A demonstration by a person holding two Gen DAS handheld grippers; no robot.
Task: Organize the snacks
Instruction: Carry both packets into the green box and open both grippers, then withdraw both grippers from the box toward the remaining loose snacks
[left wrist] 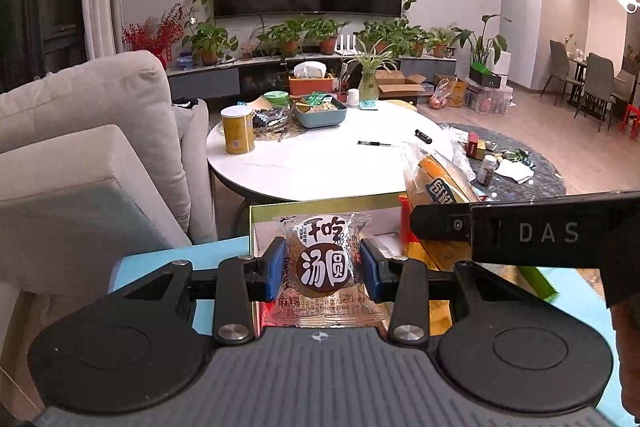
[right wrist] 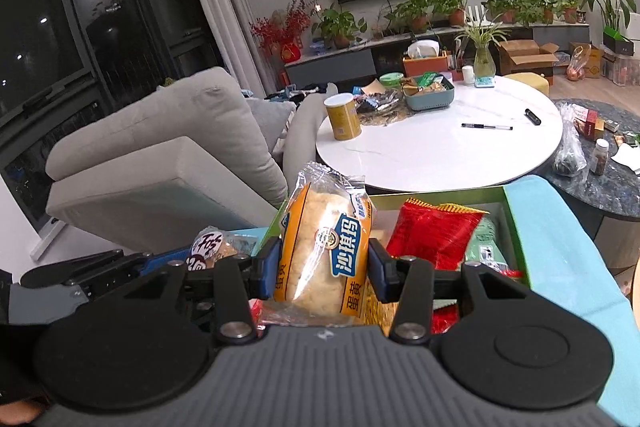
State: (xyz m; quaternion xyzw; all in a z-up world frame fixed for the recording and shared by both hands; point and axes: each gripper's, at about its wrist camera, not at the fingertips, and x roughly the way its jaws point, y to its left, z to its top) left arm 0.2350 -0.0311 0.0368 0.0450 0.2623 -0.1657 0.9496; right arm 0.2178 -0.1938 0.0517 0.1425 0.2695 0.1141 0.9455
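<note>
My left gripper (left wrist: 323, 263) is shut on a round brown mochi snack packet (left wrist: 323, 267) and holds it upright over the near left part of a green-edged snack box (left wrist: 320, 205). My right gripper (right wrist: 323, 271) is shut on a yellow sachima cake packet (right wrist: 326, 251) and holds it upright over the same box (right wrist: 516, 223). The box holds a red packet (right wrist: 432, 237) and a green packet (right wrist: 486, 241). The right gripper and its cake packet (left wrist: 440, 179) show at the right of the left wrist view. The left gripper and its mochi packet (right wrist: 210, 247) show at the left of the right wrist view.
The box rests on a light blue surface (right wrist: 560, 227). A round white table (left wrist: 320, 155) ahead carries a yellow can (left wrist: 237, 129), a blue basket of snacks (left wrist: 320, 111), a pen (left wrist: 374, 143) and a plant vase (left wrist: 368, 85). A grey sofa (left wrist: 88, 115) stands left. A dark low table (right wrist: 612, 179) is at the right.
</note>
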